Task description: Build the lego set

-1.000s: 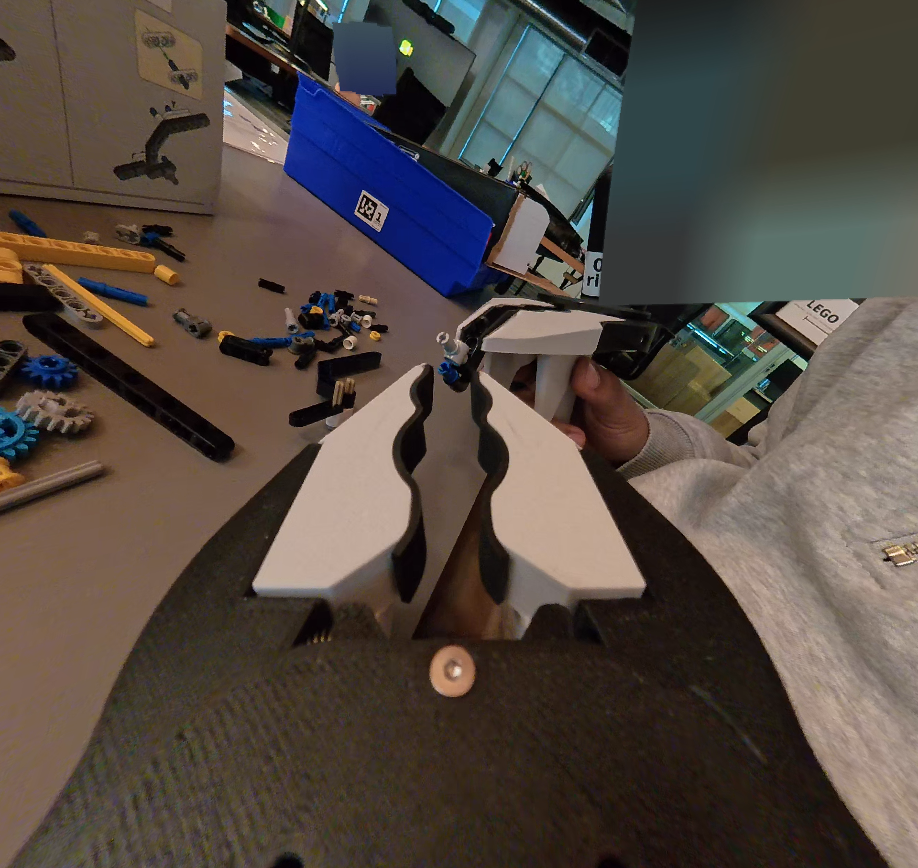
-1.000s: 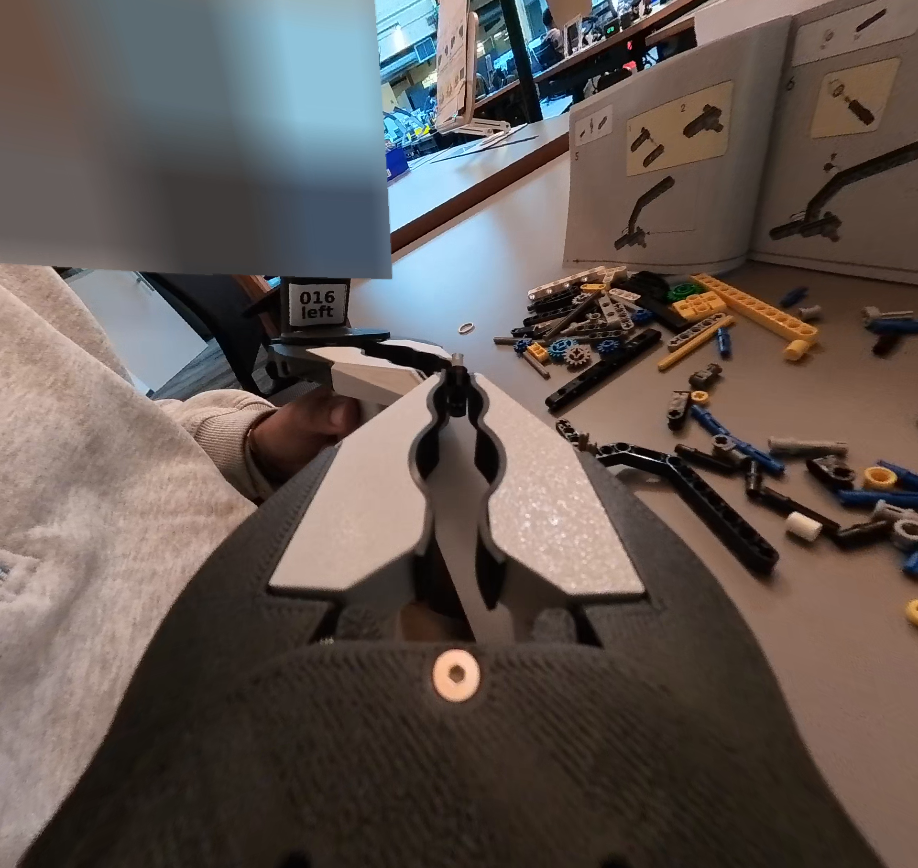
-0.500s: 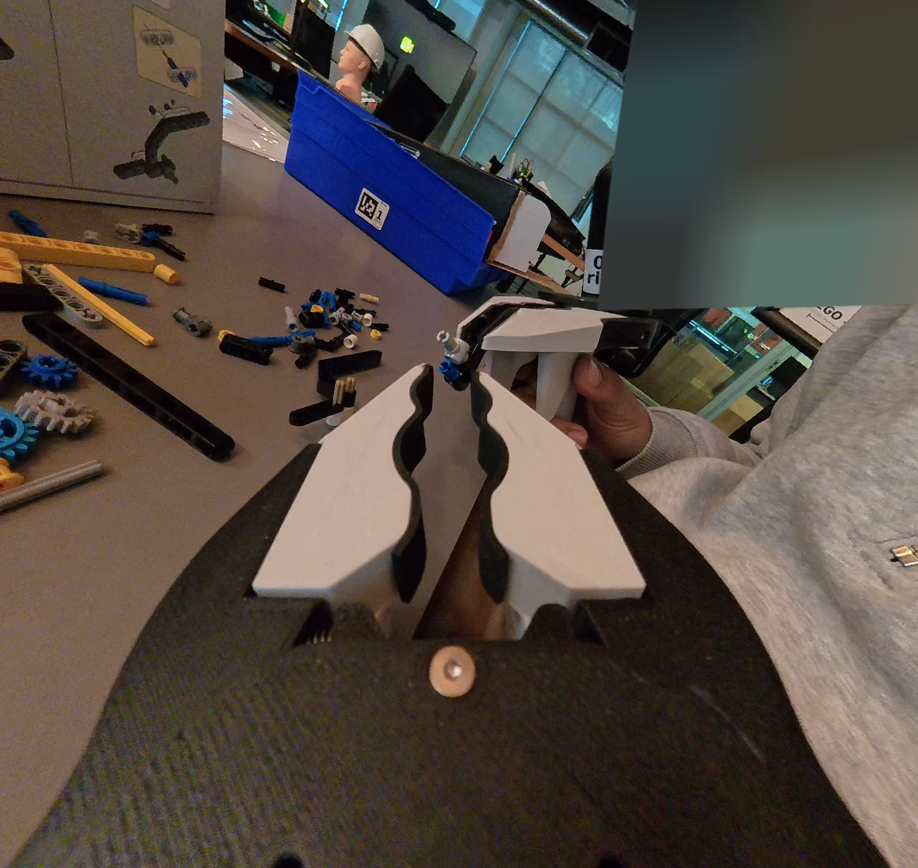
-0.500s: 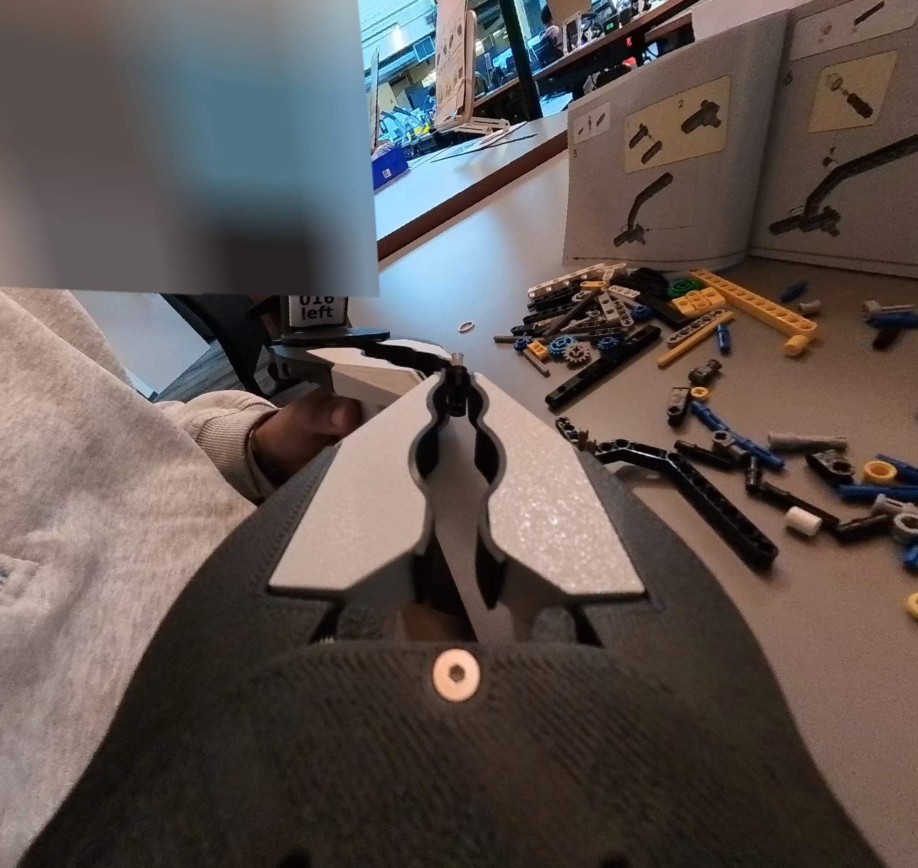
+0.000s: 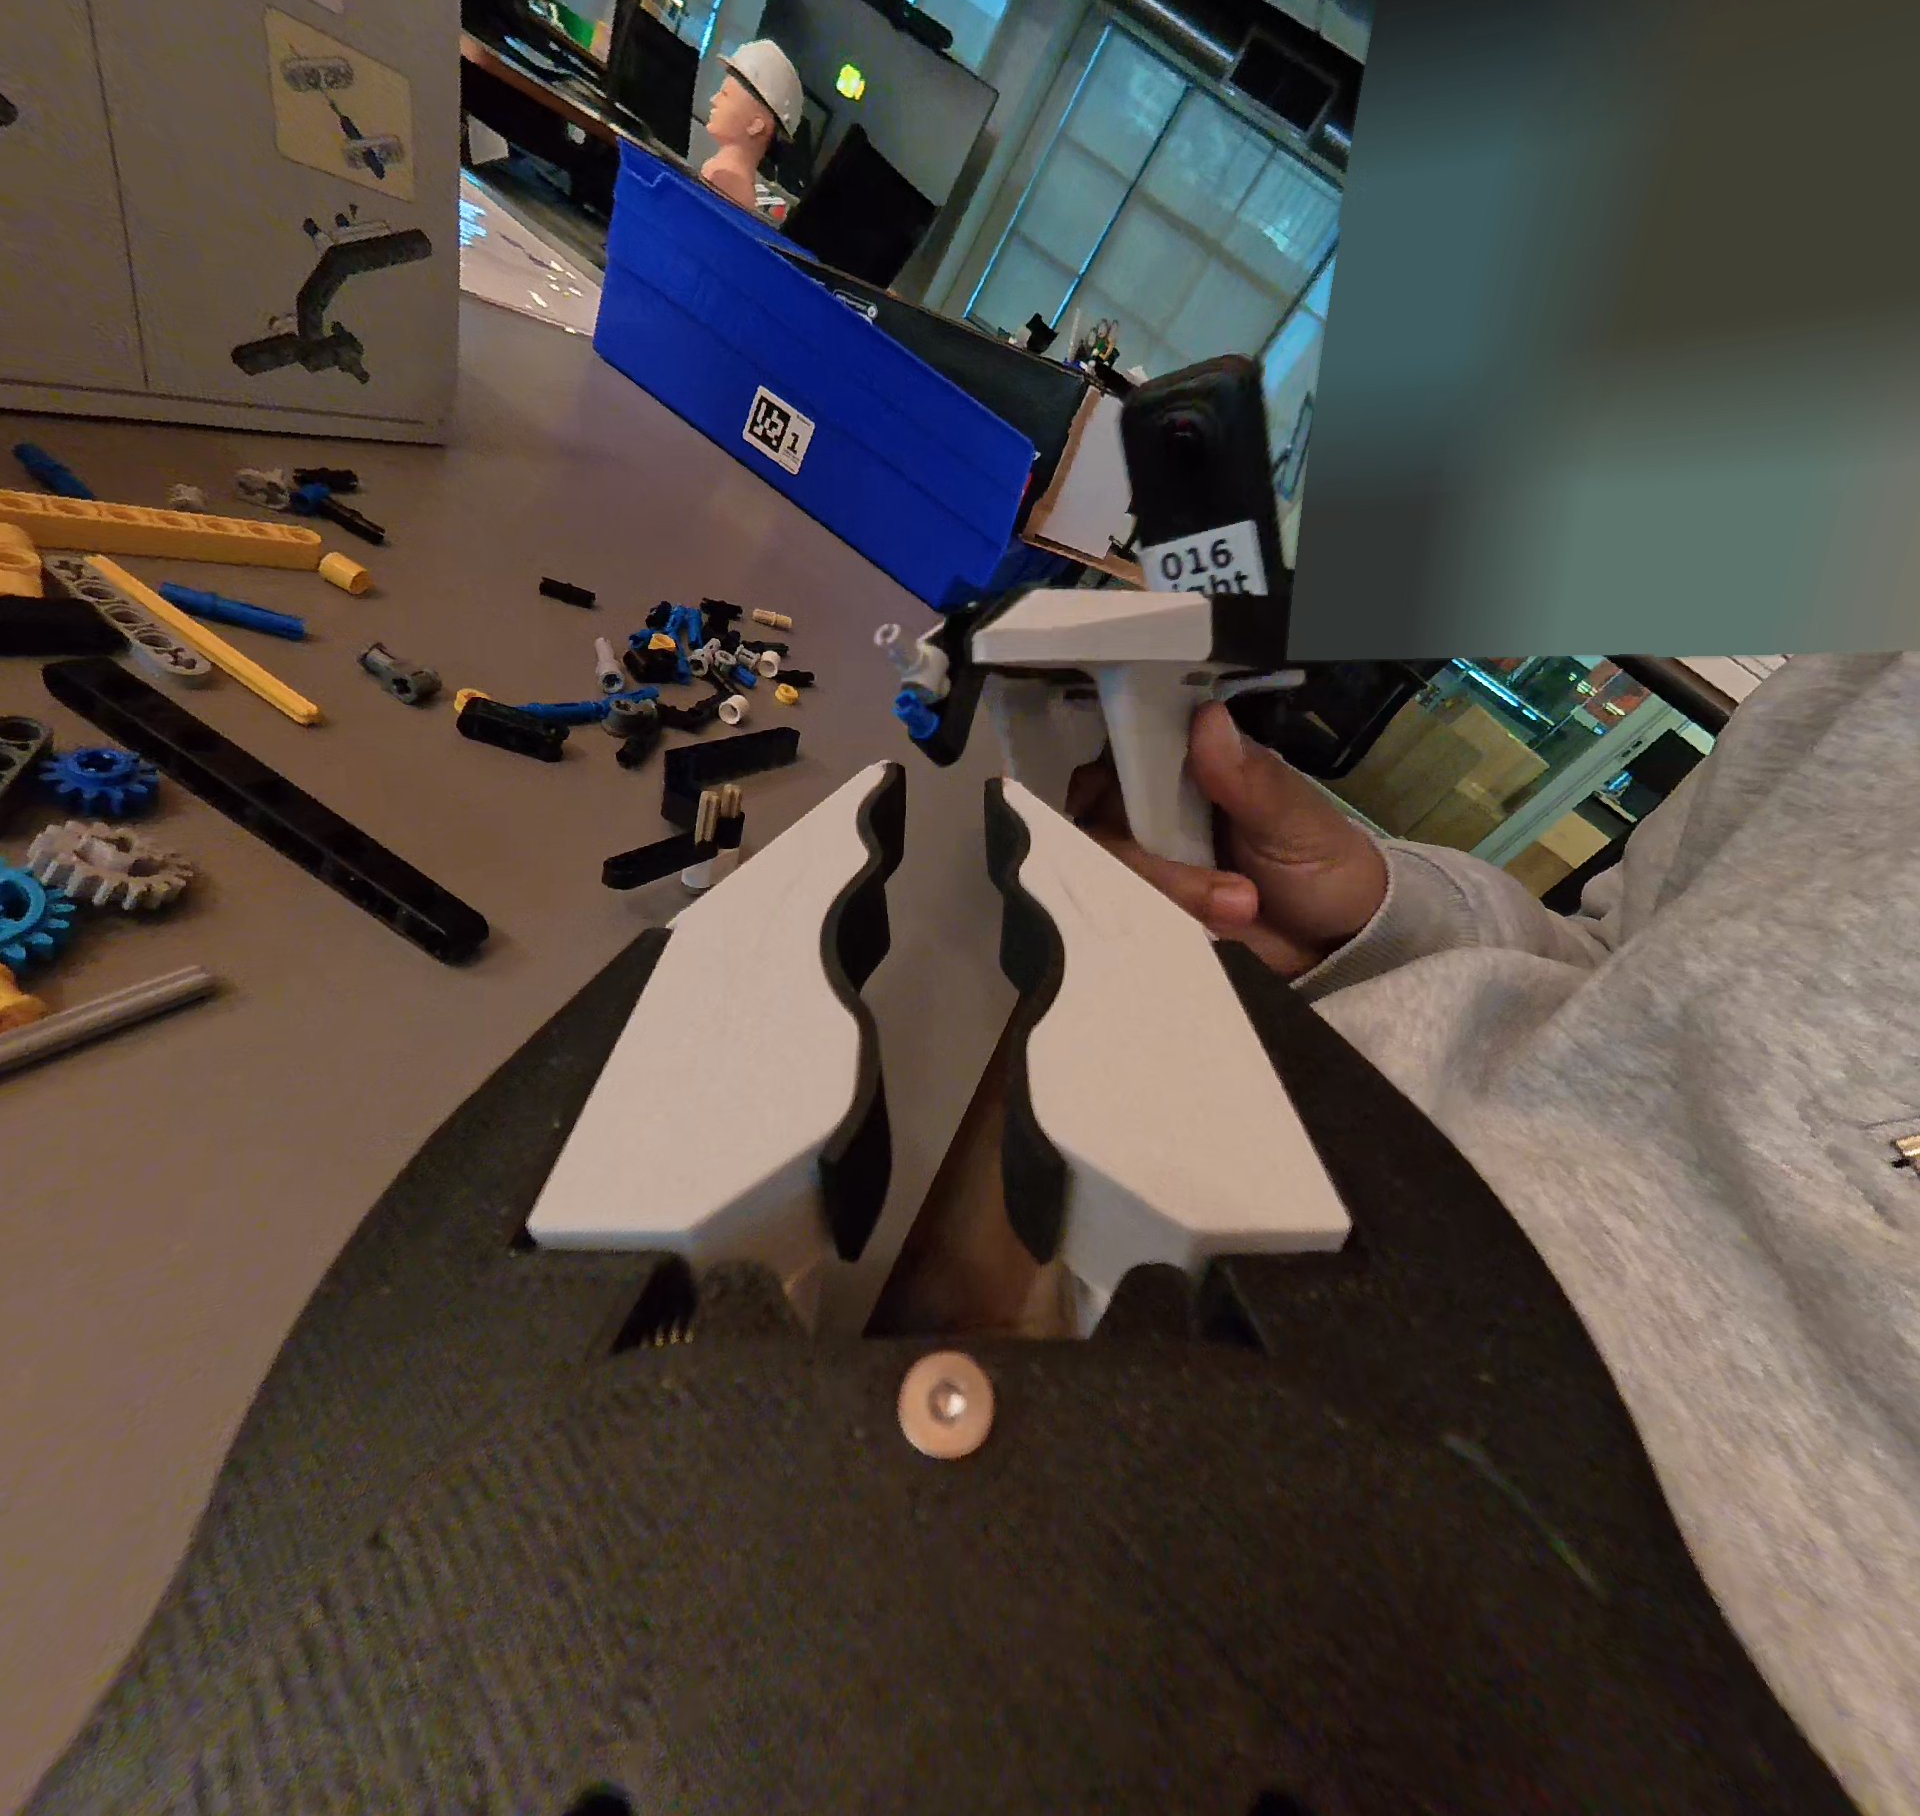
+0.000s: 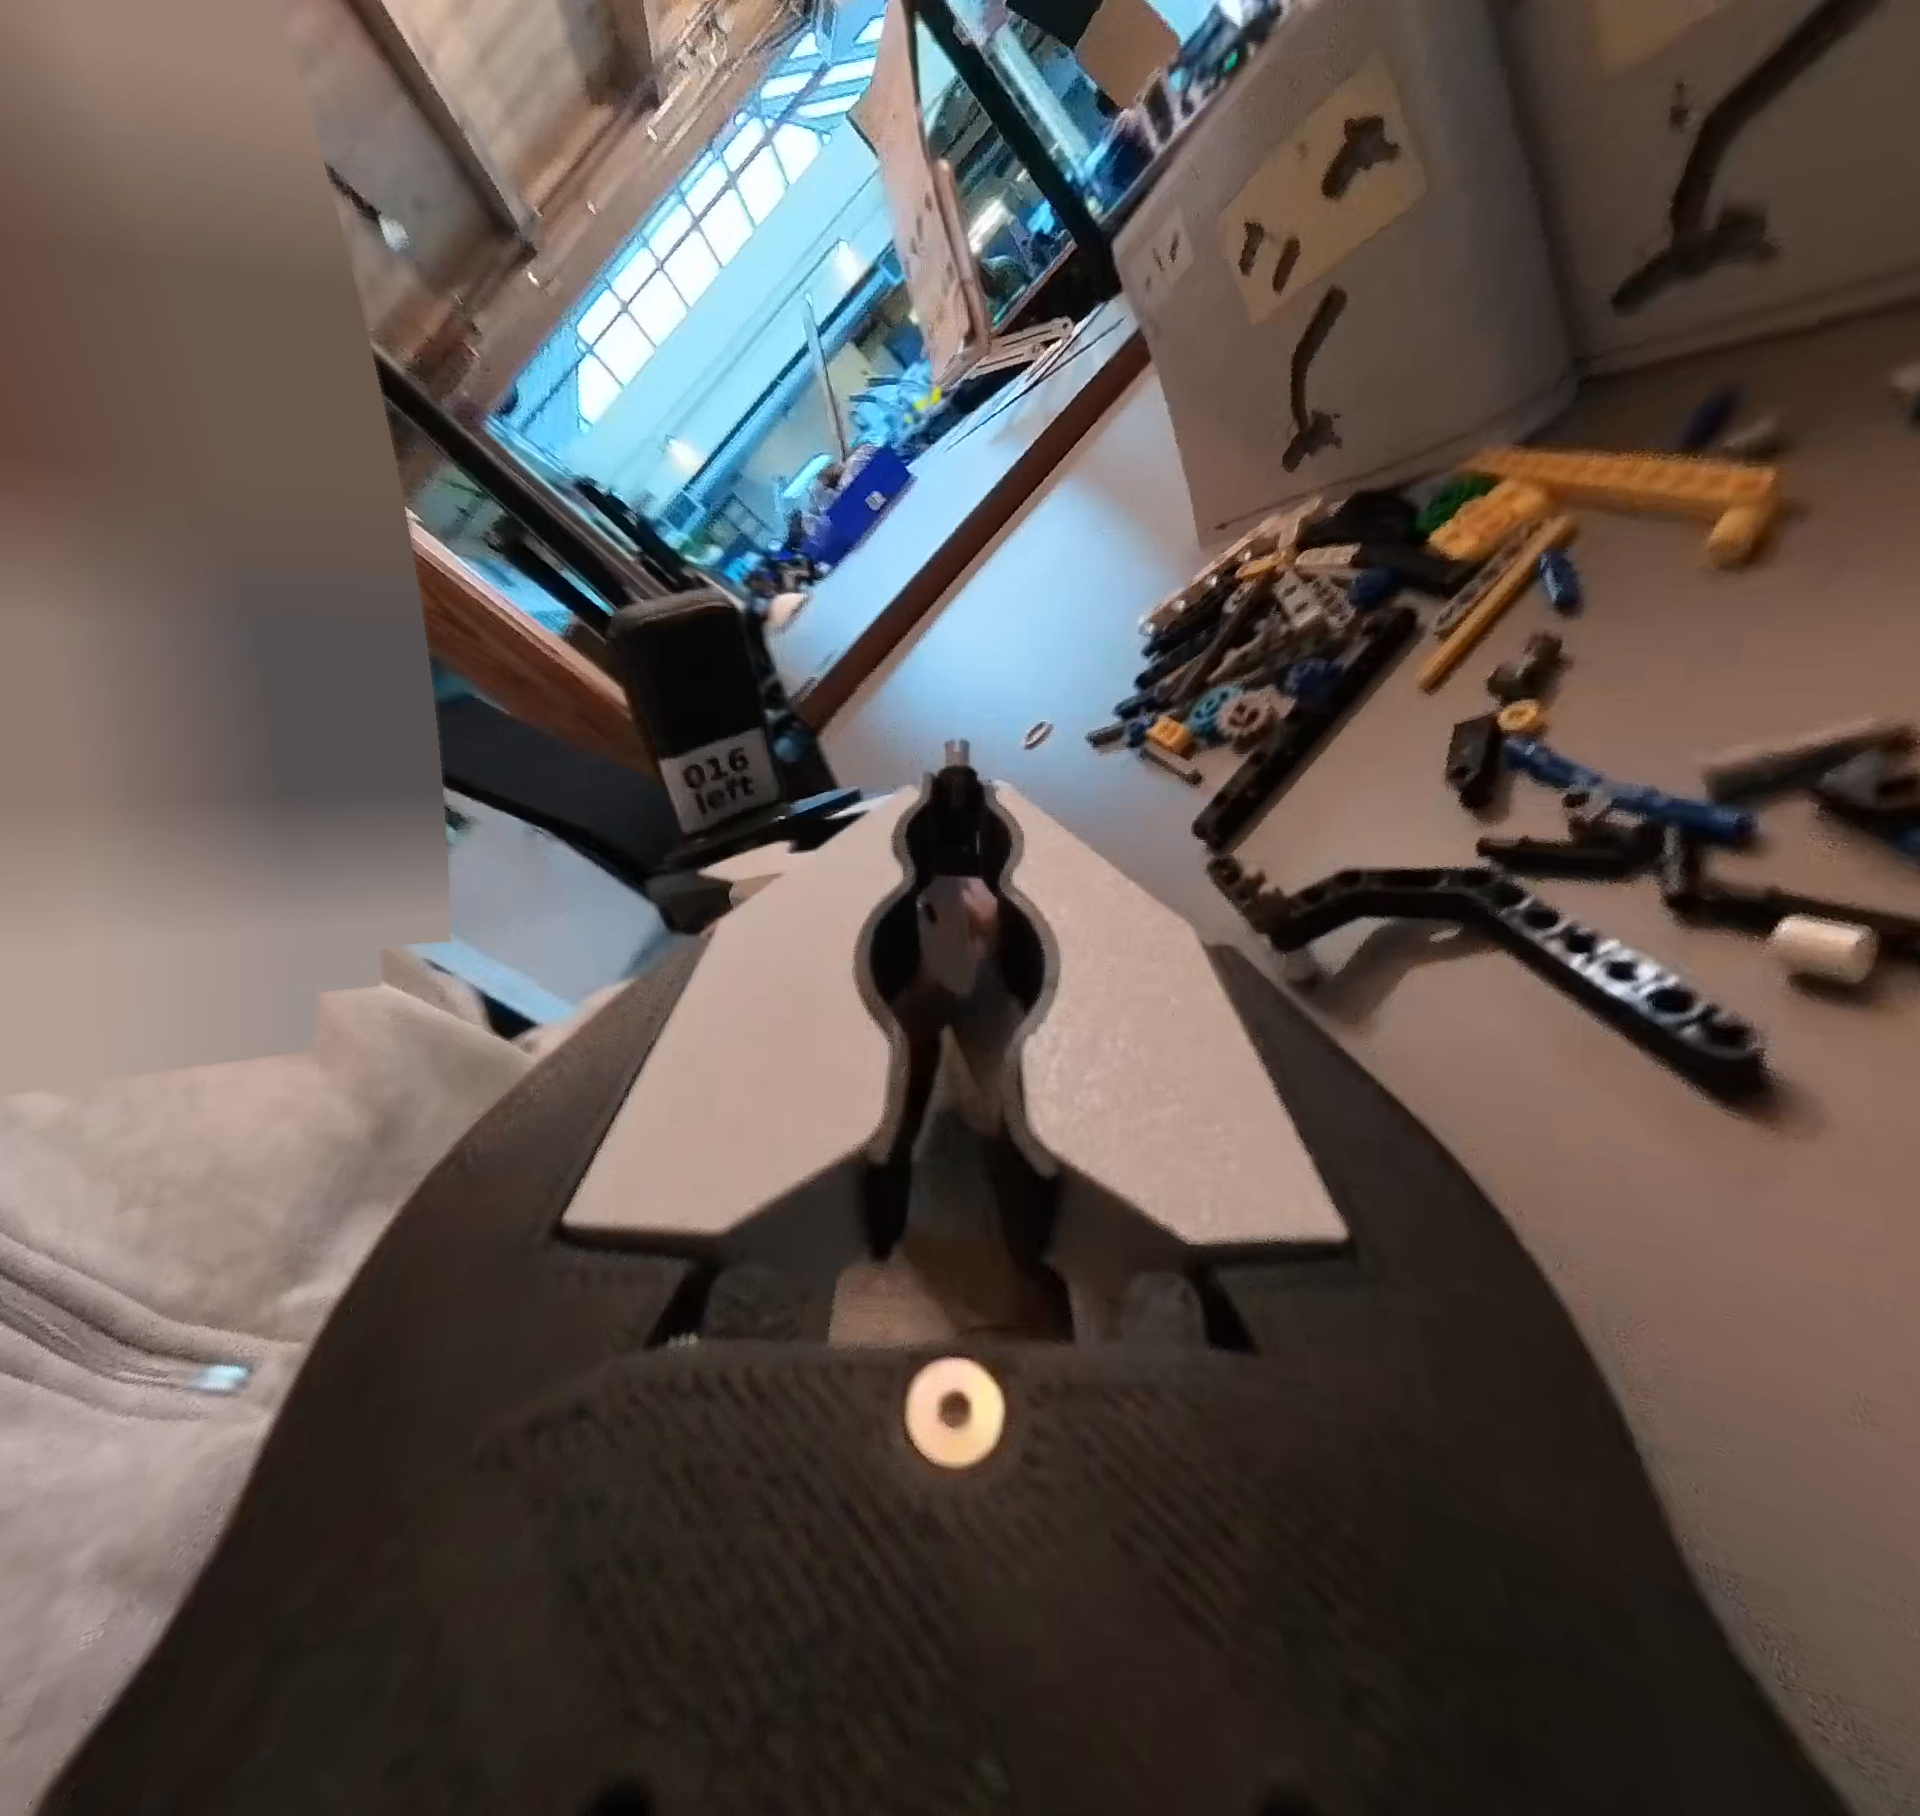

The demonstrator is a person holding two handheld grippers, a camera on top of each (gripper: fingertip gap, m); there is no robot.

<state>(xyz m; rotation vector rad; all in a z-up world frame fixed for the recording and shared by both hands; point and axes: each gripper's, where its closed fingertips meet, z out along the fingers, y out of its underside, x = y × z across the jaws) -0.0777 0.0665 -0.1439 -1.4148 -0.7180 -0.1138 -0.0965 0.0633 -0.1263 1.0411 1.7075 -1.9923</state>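
Note:
My left gripper (image 5: pixel 940 784) is open and empty, held above the grey table (image 5: pixel 312 1143). Just beyond its tips is my right gripper (image 5: pixel 951 701), held by a hand (image 5: pixel 1278 852) and shut on a small grey, blue and black lego piece (image 5: pixel 912 686). In the blurred, tilted right wrist view my right gripper (image 6: pixel 956 792) is shut, and the piece's grey tip (image 6: pixel 956 754) pokes out past the fingertips. The left gripper's body (image 6: pixel 717 727) shows at the left. A black bent beam (image 6: pixel 1455 925) lies to the right on the table.
Loose lego parts lie scattered on the table: a long black beam (image 5: pixel 260 800), yellow beams (image 5: pixel 156 530), gears (image 5: pixel 99 779) and a pile of small pins (image 5: pixel 686 675). An open instruction booklet (image 5: pixel 229 156) stands at the back. A blue bin (image 5: pixel 810 395) stands behind. My two grippers' fingertips are within a few centimetres of each other.
My right gripper has lifted and tilted with the piece still in it, moving a little away from the left gripper's tips. The left gripper stays open and still.

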